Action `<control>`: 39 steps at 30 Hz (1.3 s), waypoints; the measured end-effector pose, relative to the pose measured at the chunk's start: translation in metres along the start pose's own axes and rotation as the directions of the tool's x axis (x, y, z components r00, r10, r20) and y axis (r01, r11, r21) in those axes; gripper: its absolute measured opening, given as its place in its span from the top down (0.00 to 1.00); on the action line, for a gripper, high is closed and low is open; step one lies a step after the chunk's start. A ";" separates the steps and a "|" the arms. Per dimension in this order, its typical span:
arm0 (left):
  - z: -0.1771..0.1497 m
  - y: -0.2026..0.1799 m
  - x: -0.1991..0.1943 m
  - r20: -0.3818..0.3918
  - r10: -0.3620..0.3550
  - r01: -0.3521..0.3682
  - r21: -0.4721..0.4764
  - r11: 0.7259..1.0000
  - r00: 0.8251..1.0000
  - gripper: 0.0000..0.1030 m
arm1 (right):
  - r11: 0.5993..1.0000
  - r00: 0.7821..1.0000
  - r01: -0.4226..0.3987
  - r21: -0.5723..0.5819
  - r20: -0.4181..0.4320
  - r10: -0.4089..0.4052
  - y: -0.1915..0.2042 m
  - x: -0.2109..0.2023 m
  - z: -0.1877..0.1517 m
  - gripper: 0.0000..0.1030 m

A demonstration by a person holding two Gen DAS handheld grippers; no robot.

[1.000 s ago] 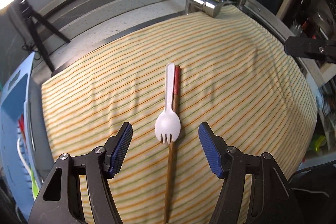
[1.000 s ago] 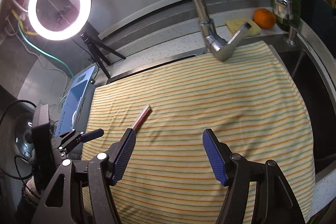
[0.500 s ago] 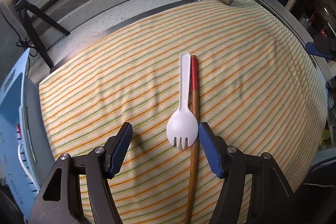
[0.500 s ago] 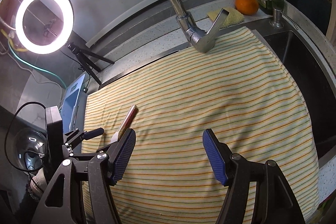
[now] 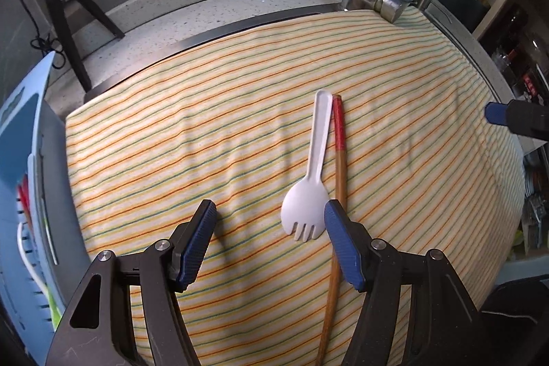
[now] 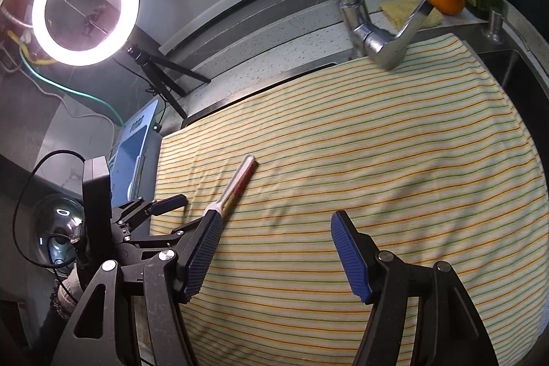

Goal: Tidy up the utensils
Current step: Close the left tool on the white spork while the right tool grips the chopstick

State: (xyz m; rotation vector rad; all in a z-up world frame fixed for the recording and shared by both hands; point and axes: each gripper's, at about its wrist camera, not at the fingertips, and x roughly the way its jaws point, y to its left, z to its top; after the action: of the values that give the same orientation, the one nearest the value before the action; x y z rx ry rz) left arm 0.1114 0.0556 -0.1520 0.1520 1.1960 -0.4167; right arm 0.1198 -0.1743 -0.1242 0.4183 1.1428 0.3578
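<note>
The left gripper (image 5: pixel 269 242) hangs wide open and empty over the striped cloth (image 5: pixel 171 143). The white spork (image 5: pixel 307 198) lies just inside its right jaw, touching the chopstick (image 5: pixel 338 174) beyond. It should shift right to straddle the spork alone. The right gripper (image 6: pixel 274 249), also open and empty, is well apart, with open cloth all round.

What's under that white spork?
The spork lies directly on the striped cloth, beside a chopstick. Whatever the cloth covers is hidden.
</note>
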 end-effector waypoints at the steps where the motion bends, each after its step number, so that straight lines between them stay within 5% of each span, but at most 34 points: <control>1: 0.003 -0.003 0.001 0.000 0.006 -0.006 0.016 1.000 1.000 0.39 | 1.000 1.000 -0.005 0.008 -0.007 0.005 0.000 0.003 0.000 0.43; 9: 0.028 -0.024 0.017 -0.018 0.006 -0.004 0.134 0.991 1.000 0.67 | 0.994 0.998 -0.036 0.100 -0.049 0.041 -0.008 0.013 -0.001 0.54; 10: 0.030 -0.026 0.018 -0.019 0.005 -0.002 0.149 0.989 1.000 0.81 | 0.993 0.997 -0.042 0.112 -0.052 0.048 -0.009 0.014 -0.001 0.55; 14: 0.030 -0.020 0.018 -0.027 -0.014 0.017 0.131 0.991 1.000 0.89 | 0.985 0.994 -0.073 0.156 -0.071 0.085 -0.009 0.022 0.001 0.62; 24: -0.008 -0.001 0.000 -0.012 -0.023 0.024 0.046 0.999 1.000 0.91 | 0.981 0.963 -0.081 0.178 -0.240 0.123 0.031 0.093 0.007 0.71; 34: -0.041 0.017 -0.013 0.013 -0.025 0.026 -0.016 1.000 1.000 0.91 | 0.993 0.950 0.109 0.053 -0.298 -0.088 0.072 0.135 0.012 0.75; 39: -0.040 0.017 -0.010 0.023 -0.023 0.023 -0.009 1.000 0.999 0.91 | 0.984 0.942 0.172 -0.045 -0.285 -0.178 0.083 0.141 0.013 0.87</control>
State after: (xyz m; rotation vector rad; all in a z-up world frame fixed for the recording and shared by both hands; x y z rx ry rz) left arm 0.0803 0.0865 -0.1593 0.1254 1.1781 -0.4316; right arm 0.1792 -0.0365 -0.1906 0.2484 1.4493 0.2786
